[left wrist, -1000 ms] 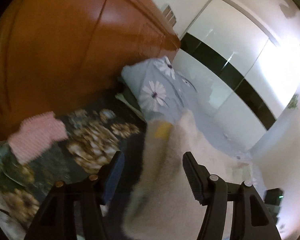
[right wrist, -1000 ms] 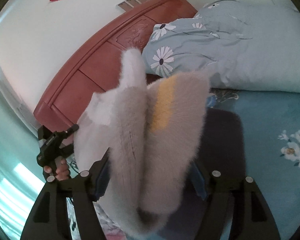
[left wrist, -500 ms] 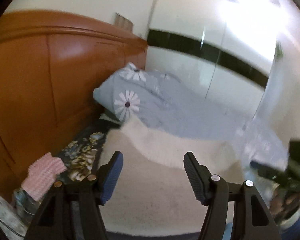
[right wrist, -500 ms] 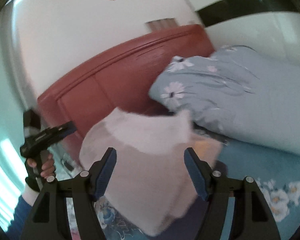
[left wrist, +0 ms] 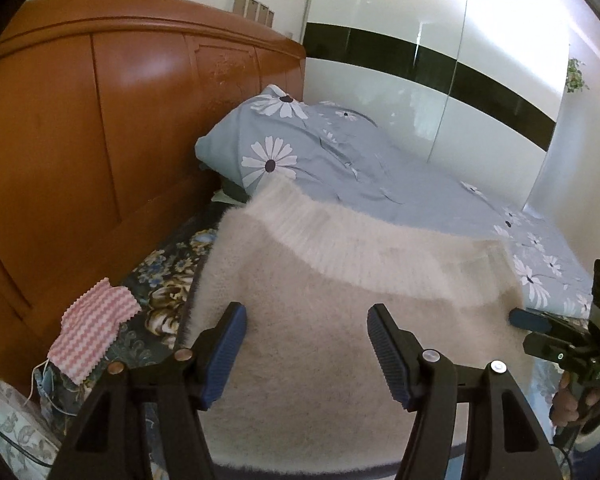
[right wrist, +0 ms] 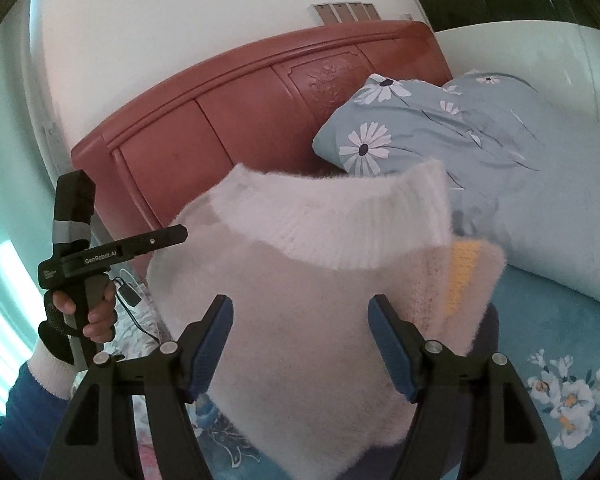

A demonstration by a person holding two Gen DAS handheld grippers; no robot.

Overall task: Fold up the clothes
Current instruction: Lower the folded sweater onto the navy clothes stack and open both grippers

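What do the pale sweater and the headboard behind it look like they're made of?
The sweater looks like a fuzzy knit, perhaps mohair-type or synthetic: hairy nap, ribbed white collar. The headboard looks like glossy varnished wood: reddish-brown panels with highlights, though a laminate can't be excluded.

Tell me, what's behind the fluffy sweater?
Behind the fluffy sweater sits a blue daisy pillow against the wooden headboard. The pillow's lowest edge is covered.

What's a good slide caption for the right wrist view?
Open right gripper poised over a fuzzy cream sweater on the bed.
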